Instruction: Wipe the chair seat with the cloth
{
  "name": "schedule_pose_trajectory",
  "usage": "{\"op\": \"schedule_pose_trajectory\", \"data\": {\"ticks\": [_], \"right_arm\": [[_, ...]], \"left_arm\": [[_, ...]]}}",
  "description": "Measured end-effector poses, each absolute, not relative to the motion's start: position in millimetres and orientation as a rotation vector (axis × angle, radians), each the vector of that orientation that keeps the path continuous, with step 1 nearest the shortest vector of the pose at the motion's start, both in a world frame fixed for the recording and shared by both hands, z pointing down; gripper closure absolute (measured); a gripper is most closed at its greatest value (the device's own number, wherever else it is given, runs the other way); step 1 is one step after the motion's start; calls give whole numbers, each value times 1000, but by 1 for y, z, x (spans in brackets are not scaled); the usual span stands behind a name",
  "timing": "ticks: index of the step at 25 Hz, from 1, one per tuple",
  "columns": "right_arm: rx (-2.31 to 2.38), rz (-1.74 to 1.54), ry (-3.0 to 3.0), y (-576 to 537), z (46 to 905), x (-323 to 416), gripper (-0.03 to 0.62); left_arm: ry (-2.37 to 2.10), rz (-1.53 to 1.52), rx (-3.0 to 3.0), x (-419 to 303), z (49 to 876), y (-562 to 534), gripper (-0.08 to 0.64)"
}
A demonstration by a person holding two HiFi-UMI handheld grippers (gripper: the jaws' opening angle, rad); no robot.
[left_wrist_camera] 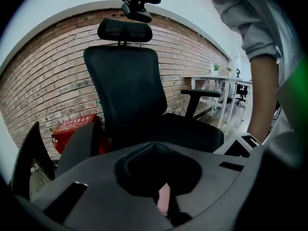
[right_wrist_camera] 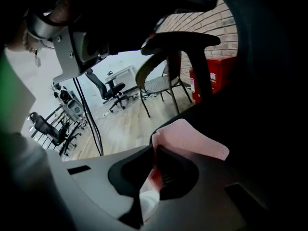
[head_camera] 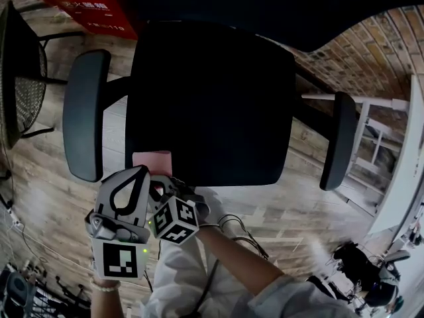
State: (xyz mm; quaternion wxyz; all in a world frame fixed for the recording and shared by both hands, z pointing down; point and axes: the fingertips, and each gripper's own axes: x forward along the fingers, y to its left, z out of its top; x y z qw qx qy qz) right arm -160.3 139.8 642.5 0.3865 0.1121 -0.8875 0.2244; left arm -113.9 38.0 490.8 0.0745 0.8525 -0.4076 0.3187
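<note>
Office: mesh swivel chair (left_wrist_camera: 125, 90), white desks (left_wrist_camera: 216, 80), brick wall (left_wrist_camera: 48, 81), wood floor (head_camera: 53, 177).

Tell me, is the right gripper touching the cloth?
Touching. The right gripper view shows the right gripper with its jaws shut on the cloth.

Blk chair (left_wrist_camera: 127, 95), brick wall (left_wrist_camera: 43, 88) behind

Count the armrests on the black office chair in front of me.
2. The left armrest stands to the left of the seat, and the right armrest stands to its right. Both show in full in the head view.
</note>
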Motion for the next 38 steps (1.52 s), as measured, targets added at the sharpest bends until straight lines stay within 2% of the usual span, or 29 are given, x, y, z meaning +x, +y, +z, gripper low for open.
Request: {"op": "schedule_pose_trajectory", "data": {"ticks": [5, 11, 32, 38], "right_arm": [[200, 526, -2249, 161, 644, -173, 543], [326, 622, -2151, 161, 661, -137, 543], [767, 698, -1672, 163, 692, 170, 543], [829, 669, -1582, 161, 686, 227, 543]], "left_arm": [[-1240, 938, 2549, -116, 490, 35, 541], [-1220, 942, 2550, -111, 494, 36, 541], [-1097, 909, 2636, -44, 498, 32, 541], [-1066, 918, 2654, -35, 502, 33, 541]]}}
